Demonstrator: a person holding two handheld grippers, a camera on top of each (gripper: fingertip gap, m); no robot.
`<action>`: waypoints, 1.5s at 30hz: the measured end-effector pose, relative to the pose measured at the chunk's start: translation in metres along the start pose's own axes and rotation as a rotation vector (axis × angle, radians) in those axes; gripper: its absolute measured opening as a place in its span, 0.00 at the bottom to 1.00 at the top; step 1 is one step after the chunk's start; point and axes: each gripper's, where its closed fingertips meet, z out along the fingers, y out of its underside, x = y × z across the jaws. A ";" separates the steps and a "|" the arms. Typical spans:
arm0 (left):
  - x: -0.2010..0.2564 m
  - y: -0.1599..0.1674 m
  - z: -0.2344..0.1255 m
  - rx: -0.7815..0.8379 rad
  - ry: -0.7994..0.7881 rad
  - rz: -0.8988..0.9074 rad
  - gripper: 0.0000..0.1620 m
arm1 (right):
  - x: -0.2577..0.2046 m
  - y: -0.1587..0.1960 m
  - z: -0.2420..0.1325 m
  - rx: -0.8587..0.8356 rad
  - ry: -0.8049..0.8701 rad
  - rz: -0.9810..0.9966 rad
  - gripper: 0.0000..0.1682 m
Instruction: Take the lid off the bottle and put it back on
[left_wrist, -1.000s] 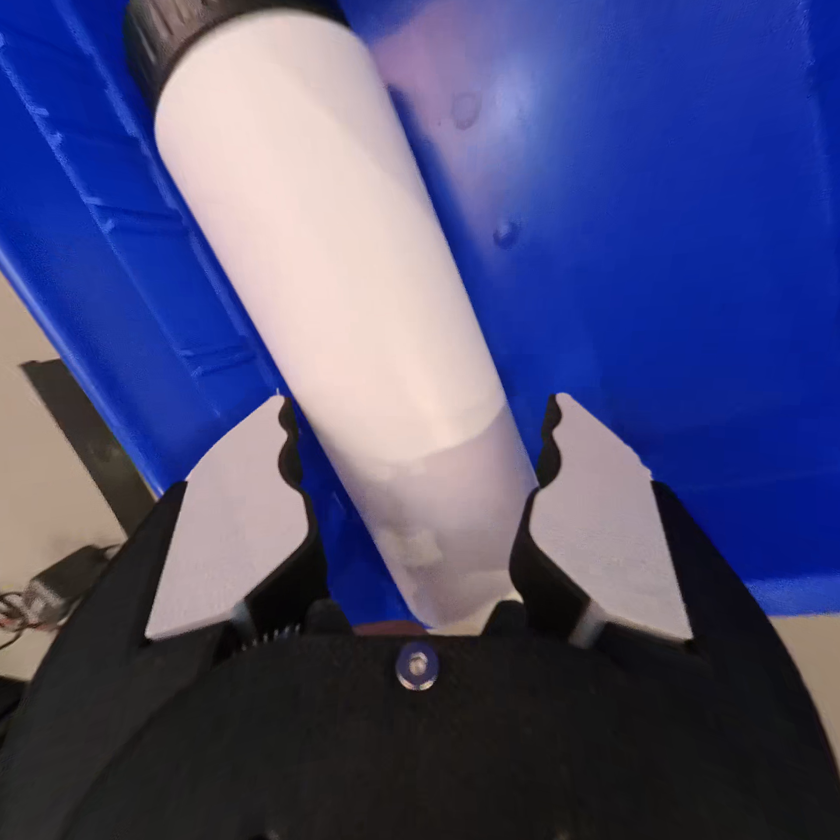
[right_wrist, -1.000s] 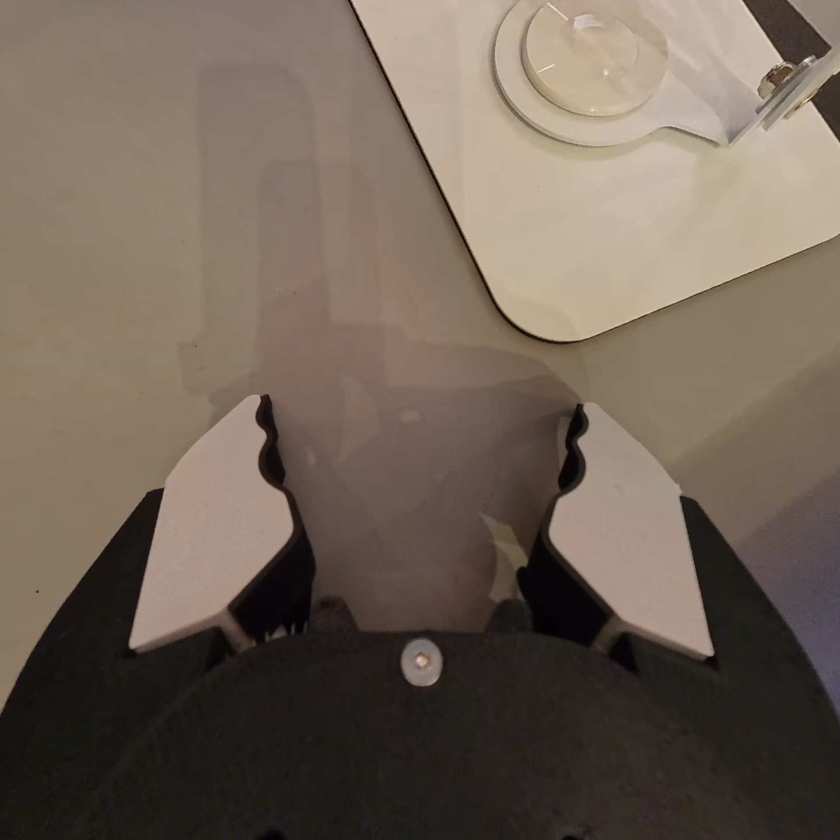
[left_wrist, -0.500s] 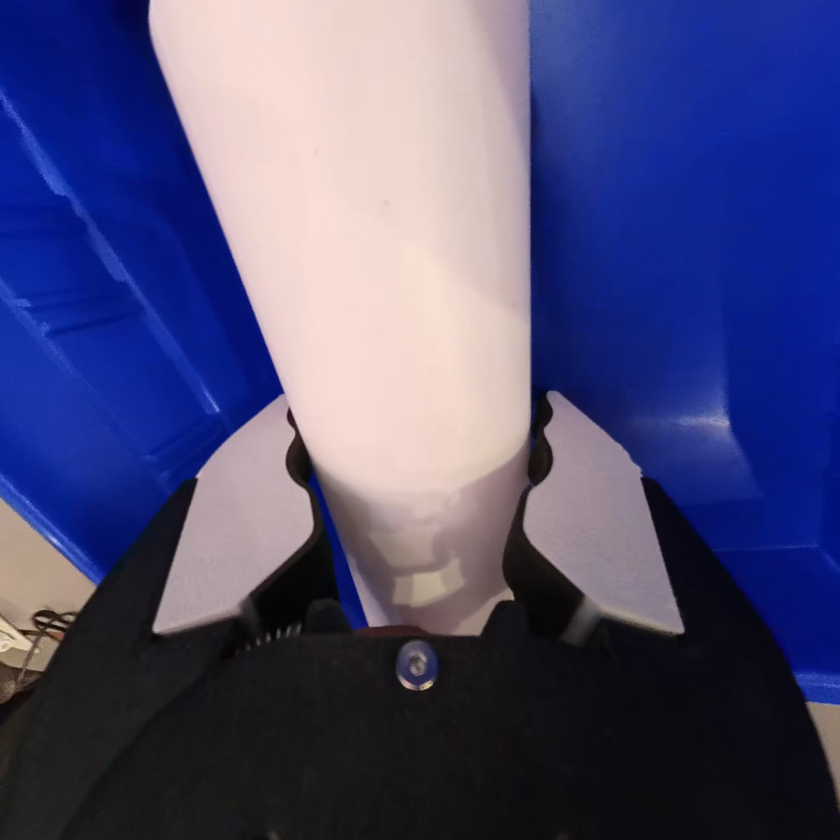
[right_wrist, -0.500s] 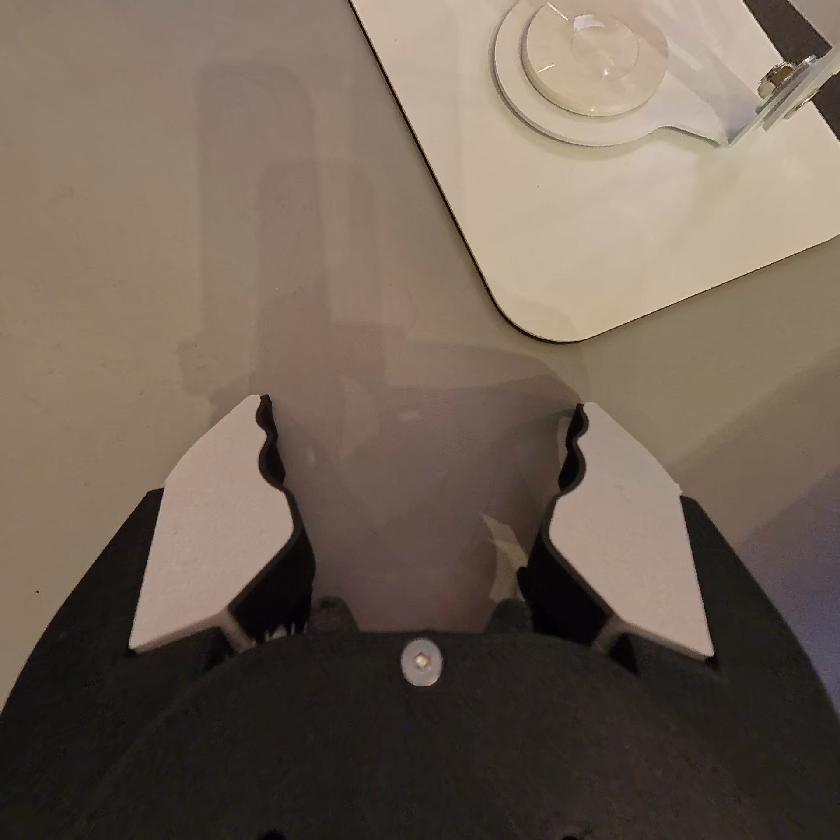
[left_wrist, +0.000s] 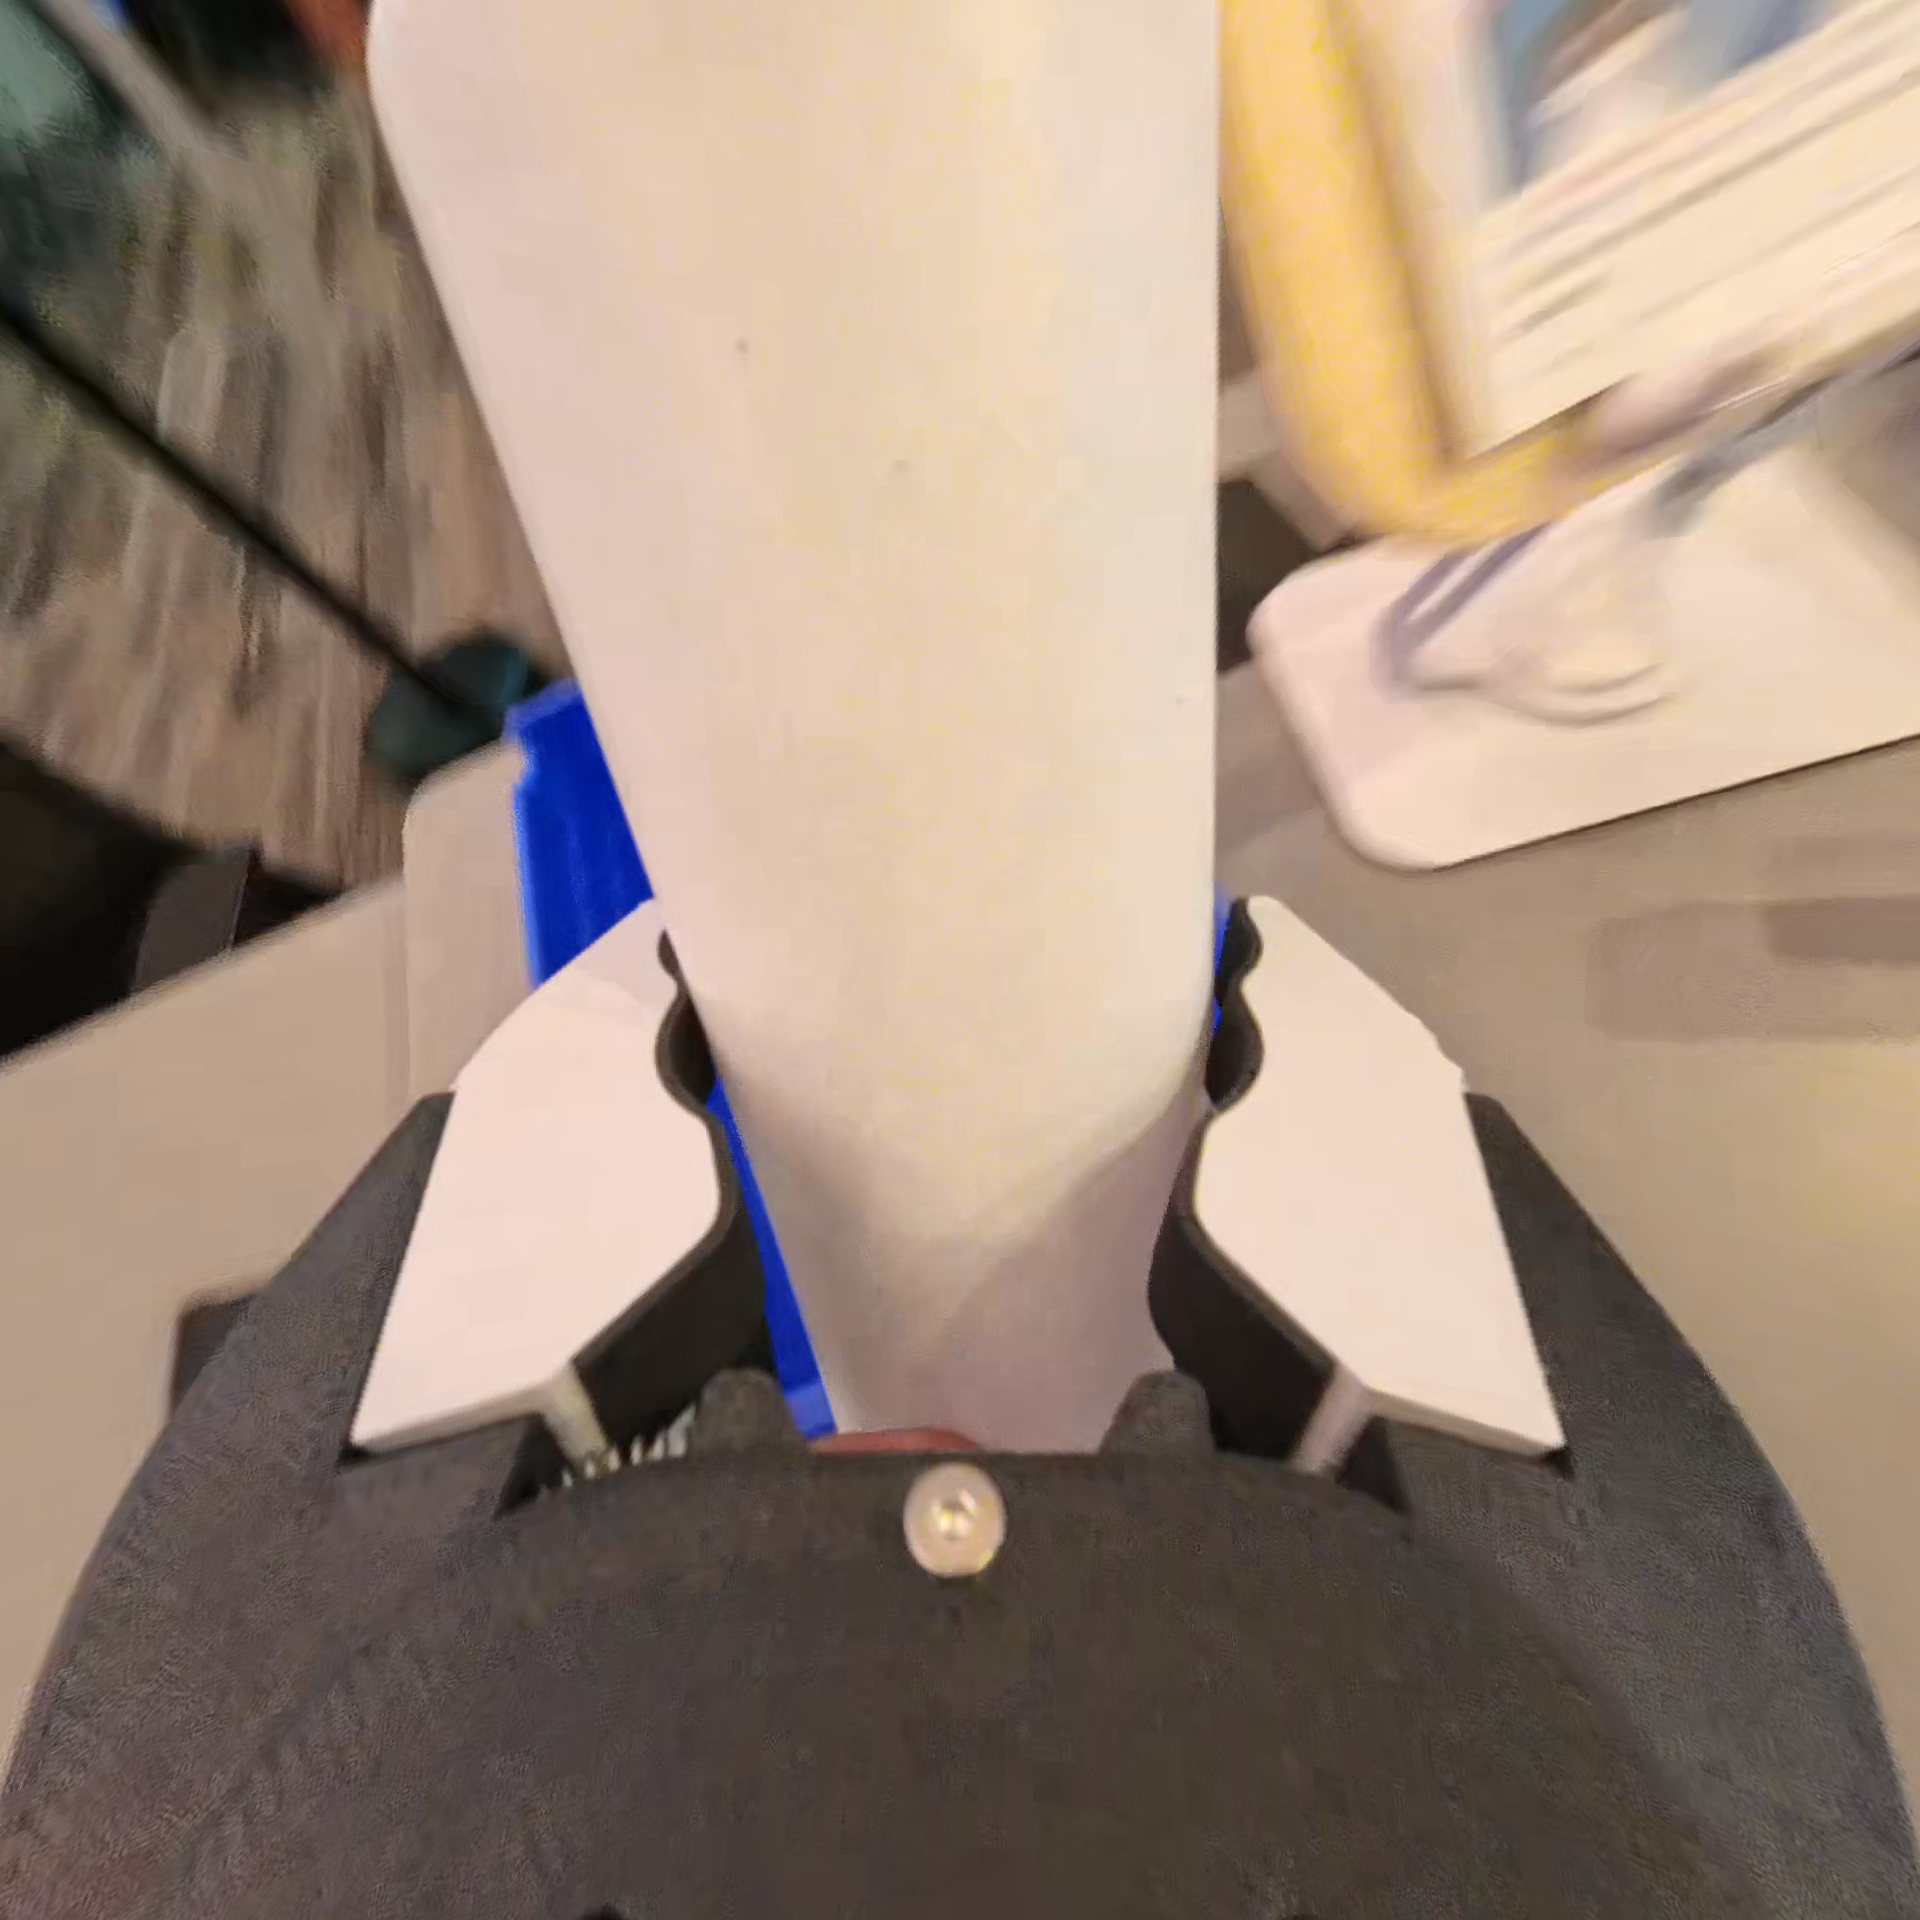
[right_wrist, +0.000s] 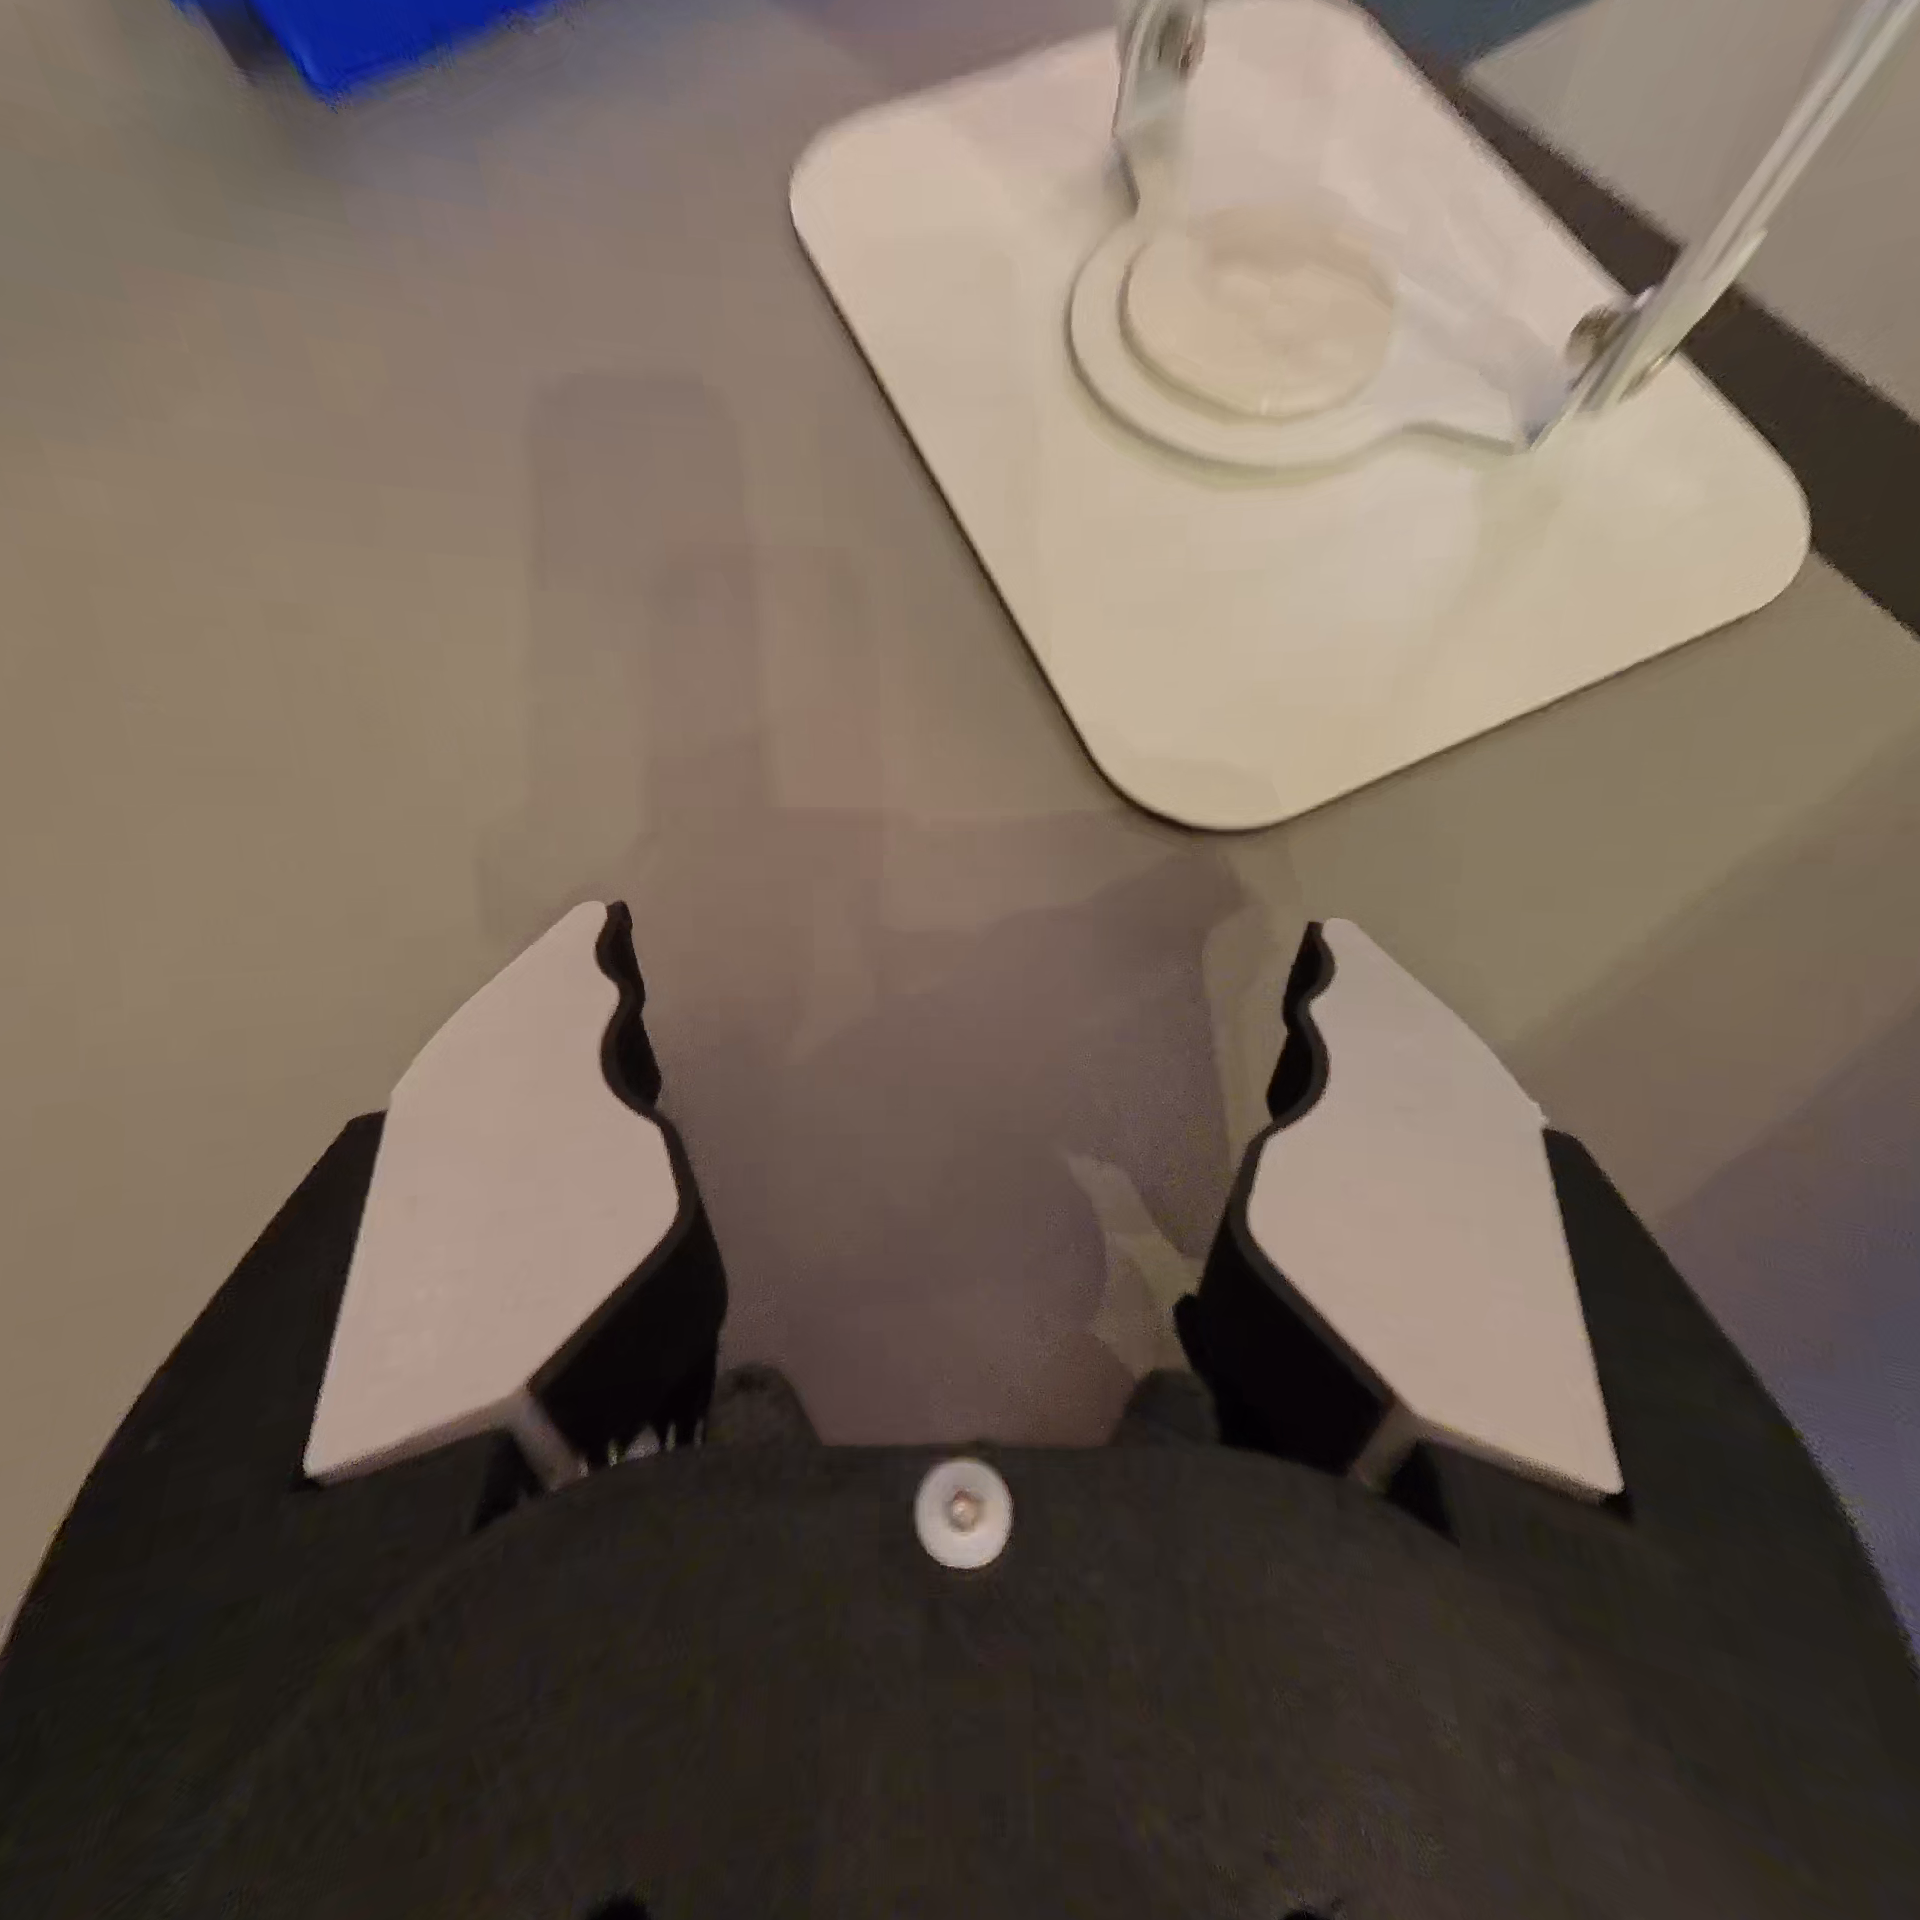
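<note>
Fingers of the left gripper being pressed against both sides of the white bottle (its top cut off by the frame), blue bin being partly hidden behind it, right gripper being held with fingers apart above the grey counter, nothing between them, white stand base being shown beyond.

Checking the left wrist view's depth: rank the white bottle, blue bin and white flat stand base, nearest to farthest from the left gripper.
1. White bottle: clamped in the left gripper.
2. Blue bin: just behind, left.
3. White flat stand base: farthest, upper right.
</note>
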 end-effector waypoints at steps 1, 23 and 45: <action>0.020 -0.013 -0.013 0.088 0.044 0.004 0.58 | -0.003 -0.008 -0.005 0.048 -0.025 0.023 0.69; 0.386 -0.006 0.016 0.401 0.823 0.139 0.54 | -0.094 -0.095 -0.098 0.477 -0.473 -0.017 0.53; 0.407 -0.001 0.010 0.377 0.918 0.192 0.59 | -0.104 -0.082 -0.109 0.378 -0.531 -0.172 0.61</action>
